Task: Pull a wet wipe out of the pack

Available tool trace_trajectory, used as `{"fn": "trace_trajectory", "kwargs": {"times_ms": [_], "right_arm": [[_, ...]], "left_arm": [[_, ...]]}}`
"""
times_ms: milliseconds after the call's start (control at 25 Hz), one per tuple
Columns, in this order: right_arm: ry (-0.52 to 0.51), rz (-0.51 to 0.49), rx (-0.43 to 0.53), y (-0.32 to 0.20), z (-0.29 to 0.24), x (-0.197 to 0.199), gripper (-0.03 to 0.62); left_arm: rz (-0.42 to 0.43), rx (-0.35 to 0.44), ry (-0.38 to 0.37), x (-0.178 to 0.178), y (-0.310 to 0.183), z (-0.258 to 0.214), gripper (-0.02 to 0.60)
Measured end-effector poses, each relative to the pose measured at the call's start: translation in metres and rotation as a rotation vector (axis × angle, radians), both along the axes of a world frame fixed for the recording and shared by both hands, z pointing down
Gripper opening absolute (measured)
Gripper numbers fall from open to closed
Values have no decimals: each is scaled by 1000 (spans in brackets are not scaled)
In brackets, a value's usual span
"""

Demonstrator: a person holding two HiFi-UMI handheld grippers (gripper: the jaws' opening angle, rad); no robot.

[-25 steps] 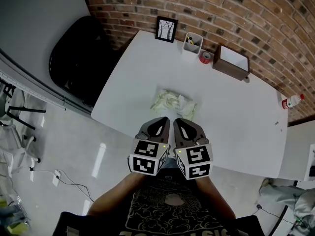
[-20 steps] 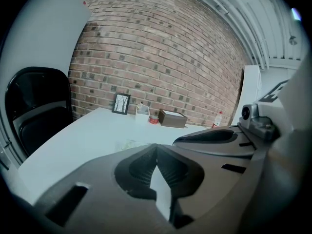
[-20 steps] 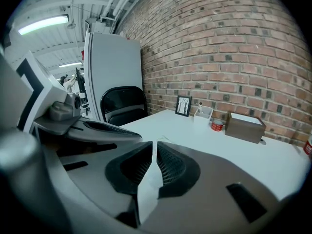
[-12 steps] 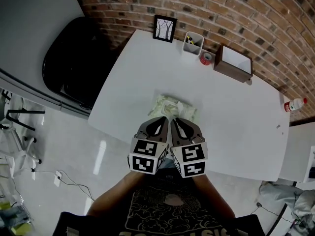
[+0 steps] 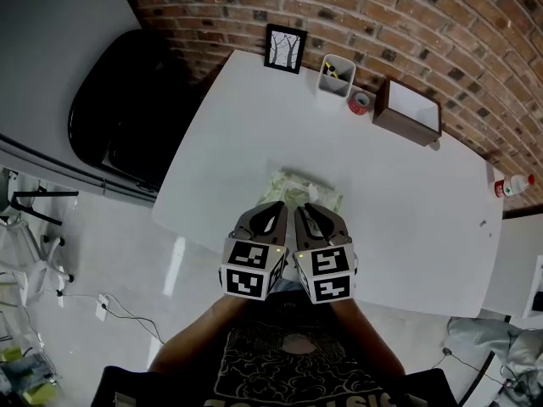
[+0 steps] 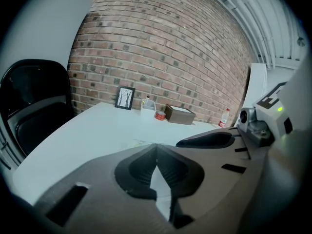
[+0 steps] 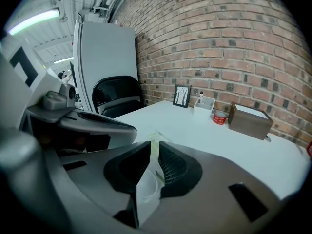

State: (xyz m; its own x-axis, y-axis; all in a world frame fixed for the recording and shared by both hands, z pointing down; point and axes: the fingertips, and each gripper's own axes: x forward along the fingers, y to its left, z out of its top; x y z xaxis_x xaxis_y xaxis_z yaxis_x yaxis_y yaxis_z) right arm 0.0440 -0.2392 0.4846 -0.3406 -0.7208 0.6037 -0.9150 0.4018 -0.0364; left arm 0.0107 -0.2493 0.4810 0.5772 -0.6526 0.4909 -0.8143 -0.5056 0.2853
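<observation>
My left claw (image 5: 279, 211) is closed and empty. My right claw (image 5: 305, 212) is closed to a thin slit, also empty. The pack (image 5: 294, 185) lies on the counter (image 5: 246, 117), just beyond both tips.

The head view looks down from high above the table (image 5: 254, 125). Both gripper views sit low and close, facing the brick wall (image 6: 161, 43)

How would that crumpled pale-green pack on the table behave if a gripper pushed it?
The wet wipe pack looks soft and wrinkled, so it would probably dent and flop rather than hold shape. It lies flat on the smooth white table, so a push would likely slide it, not tip or roll it.
</observation>
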Motion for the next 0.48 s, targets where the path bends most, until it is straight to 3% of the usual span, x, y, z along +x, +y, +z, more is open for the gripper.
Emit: {"fn": "trace_trajectory", "kwargs": {"times_ms": [480], "right_arm": [[15, 19, -64, -10, 26, 6, 57]], "left_arm": [[8, -29, -18, -2, -15, 11, 11]]}}
